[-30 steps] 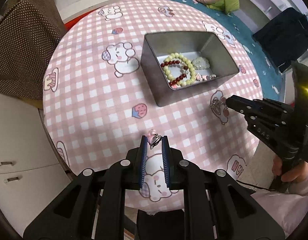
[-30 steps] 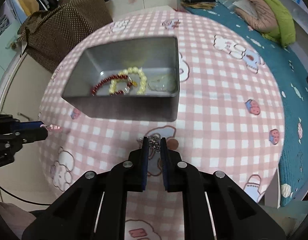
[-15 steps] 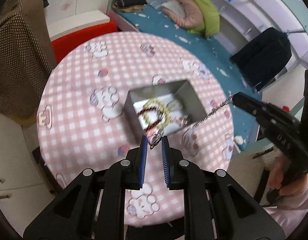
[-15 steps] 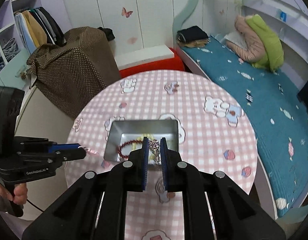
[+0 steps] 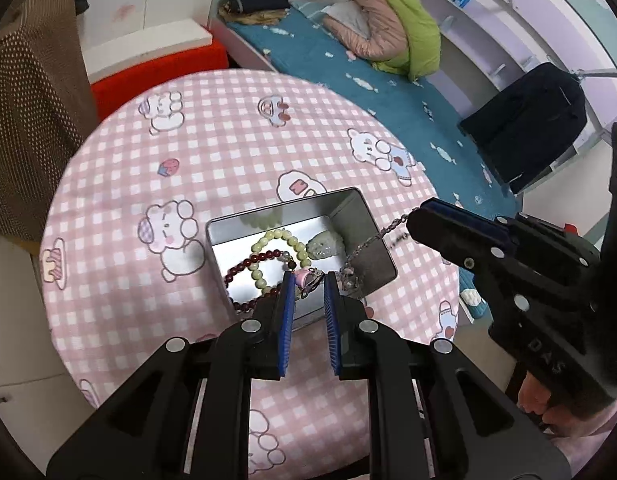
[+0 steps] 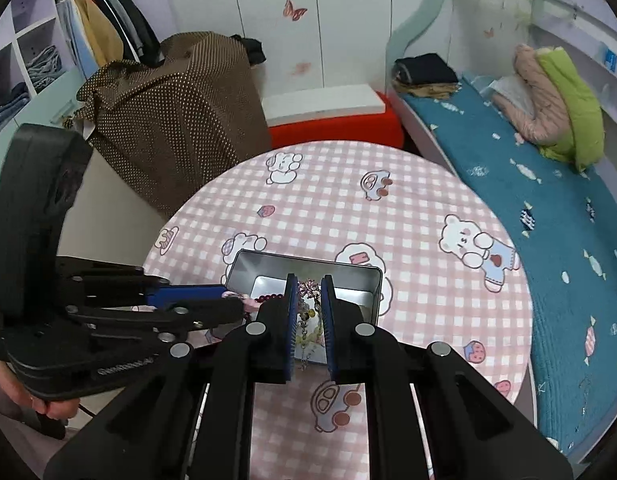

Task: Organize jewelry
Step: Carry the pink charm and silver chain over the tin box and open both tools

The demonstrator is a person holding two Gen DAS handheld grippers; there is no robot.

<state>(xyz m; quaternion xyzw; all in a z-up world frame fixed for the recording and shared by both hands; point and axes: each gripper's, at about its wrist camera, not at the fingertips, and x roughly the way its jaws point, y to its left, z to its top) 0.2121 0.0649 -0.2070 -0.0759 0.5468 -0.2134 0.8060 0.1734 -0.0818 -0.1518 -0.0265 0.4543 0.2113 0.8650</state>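
Left claw (image 5: pixel 309 287) pinched on a small pink-and-silver clip charm (image 5: pixel 308 282); right claw (image 6: pixel 307 294) pinched on a thin silver chain (image 5: pixel 374 240), both above the grey metal tin (image 5: pixel 364 216) mid-desk. Best lowered inside the walls before release, chain fed in slowly, clear of the beaded bracelets (image 5: pixel 264 258).

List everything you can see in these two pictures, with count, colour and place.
Tin: one, silver, on the table.
Bead bracelets: two, dark red and pale green, in the tin.
Pale green pendant: one, in the tin.
Pink clip: one, held over the tin.
Chain: one, silvery, hanging into the tin.
Tablecloth: one, pink checked, on the round table.
Bed: one, teal, behind the table.
Left gripper: black, shut on the clip.
Right gripper: black, shut on the chain.
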